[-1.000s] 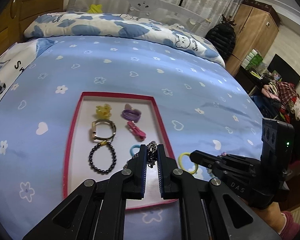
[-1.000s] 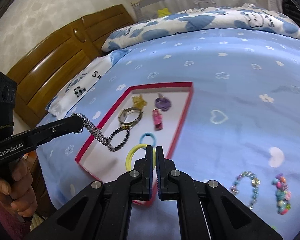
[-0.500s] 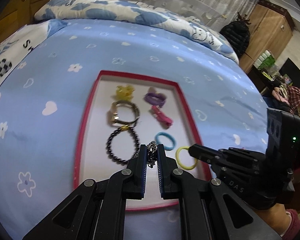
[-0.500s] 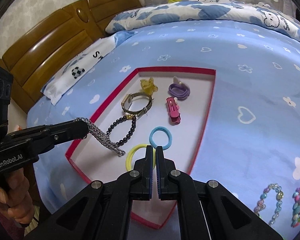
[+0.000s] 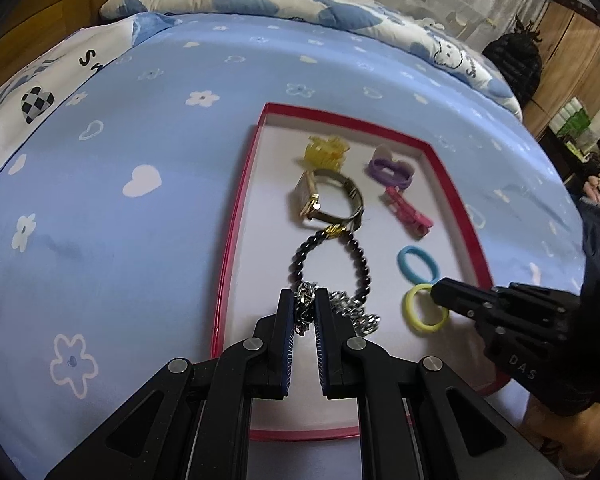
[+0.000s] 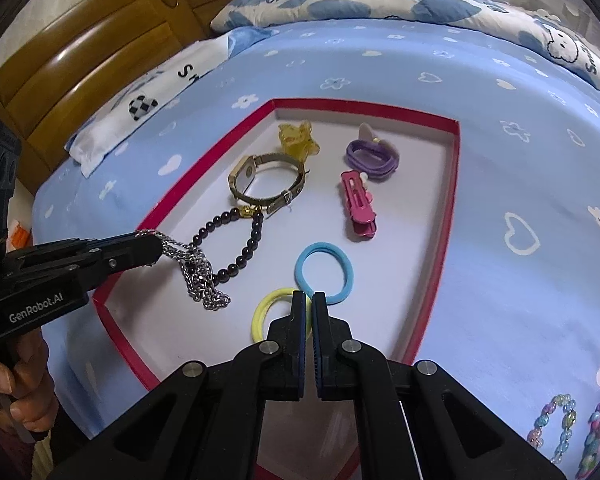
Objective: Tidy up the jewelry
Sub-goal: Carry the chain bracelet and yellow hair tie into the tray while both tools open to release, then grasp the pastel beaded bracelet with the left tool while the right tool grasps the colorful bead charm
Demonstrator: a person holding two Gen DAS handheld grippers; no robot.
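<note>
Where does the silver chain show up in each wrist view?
Left wrist: the silver chain sits bottom centre, pinched in the left gripper, its tail trailing right.
Right wrist: silver chain at centre left, hanging from the left gripper.
Shared landmark: the black bead bracelet beside it.

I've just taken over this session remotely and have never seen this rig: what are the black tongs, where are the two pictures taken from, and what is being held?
No robot arm here: a person holds two handheld grippers, each with a fisheye camera looking along its fingers. The left gripper pinches a silver chain, whose free end lies piled in the red-edged tray on the bed. The right gripper grips a yellow hair tie, beside a blue hair tie. The tray also holds a black bead bracelet, gold watch, pink hair clip.
</note>
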